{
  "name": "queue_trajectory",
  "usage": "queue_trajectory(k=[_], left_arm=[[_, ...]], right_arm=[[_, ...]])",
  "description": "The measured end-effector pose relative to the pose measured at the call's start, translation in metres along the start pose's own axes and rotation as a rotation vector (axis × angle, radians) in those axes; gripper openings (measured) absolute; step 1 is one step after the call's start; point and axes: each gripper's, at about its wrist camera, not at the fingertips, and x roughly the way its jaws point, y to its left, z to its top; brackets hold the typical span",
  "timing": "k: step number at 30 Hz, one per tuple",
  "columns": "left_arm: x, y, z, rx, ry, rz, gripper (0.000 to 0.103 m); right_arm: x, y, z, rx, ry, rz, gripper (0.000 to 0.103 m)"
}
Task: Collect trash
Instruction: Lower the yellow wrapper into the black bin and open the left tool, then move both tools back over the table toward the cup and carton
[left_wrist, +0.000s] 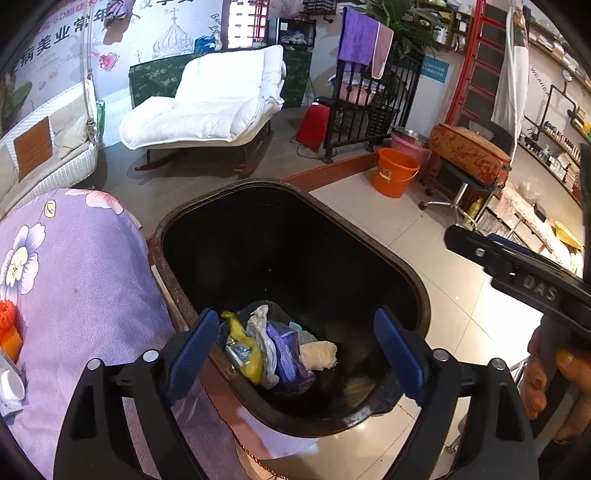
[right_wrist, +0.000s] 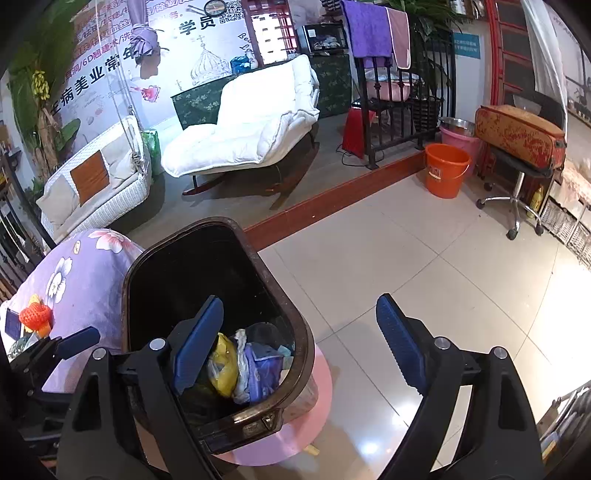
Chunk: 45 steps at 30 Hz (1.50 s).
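A dark open trash bin (left_wrist: 406, 273) stands on the tiled floor beside a table with a purple flowered cloth (left_wrist: 85, 280). Inside lie a yellow bag (left_wrist: 247, 354), purple wrappers (left_wrist: 288, 350) and crumpled paper (left_wrist: 319, 354). My left gripper (left_wrist: 295, 354) is open and empty, right above the bin's mouth. My right gripper (right_wrist: 299, 347) is open and empty, its left finger over the bin (right_wrist: 295, 325), its right finger over the floor. The same trash (right_wrist: 240, 369) shows in the right wrist view. An orange net ball (right_wrist: 35, 314) lies on the cloth.
A pink round base (right_wrist: 295, 435) sits under the bin. An orange bucket (right_wrist: 445, 170) and a wheeled stool (right_wrist: 517, 177) stand at the far right. A white rocking lounger (right_wrist: 251, 125) and a wicker swing seat (right_wrist: 92, 184) are behind a raised wooden step (right_wrist: 332, 199).
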Motion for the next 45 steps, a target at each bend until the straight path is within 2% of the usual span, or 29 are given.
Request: queue_trajectory(k=[6,11,17,23,27,31,35,41,45], left_arm=[[-0.009,-0.003,-0.004,0.036,-0.023,0.021,0.088],[-0.023,0.006,-0.008,0.020,-0.039,0.013,0.089],[-0.044,0.021,-0.021,0.025,-0.057,0.044,0.090],[-0.077,0.050,-0.036,-0.016,-0.090,0.067,0.090],[-0.099,0.074,-0.046,-0.082,-0.111,0.109,0.091],[-0.115,0.096,-0.062,-0.141,-0.121,0.209,0.091],[-0.134,0.121,-0.075,-0.239,-0.141,0.253,0.091],[-0.157,0.151,-0.095,-0.299,-0.138,0.379,0.091],[-0.167,0.176,-0.109,-0.370,-0.132,0.423,0.091]], right_arm=[[0.000,0.008,-0.001,-0.010,0.002,0.015,0.086],[-0.002,0.017,-0.001,-0.033,-0.001,0.028,0.088],[-0.006,0.041,-0.006,-0.077,0.006,0.096,0.090],[-0.004,0.082,-0.016,-0.128,0.052,0.232,0.090],[-0.005,0.121,-0.024,-0.214,0.079,0.335,0.090],[-0.006,0.164,-0.036,-0.298,0.117,0.447,0.090],[-0.010,0.206,-0.052,-0.390,0.151,0.549,0.090],[-0.017,0.272,-0.070,-0.593,0.200,0.726,0.090],[-0.022,0.320,-0.087,-0.799,0.263,0.862,0.090]])
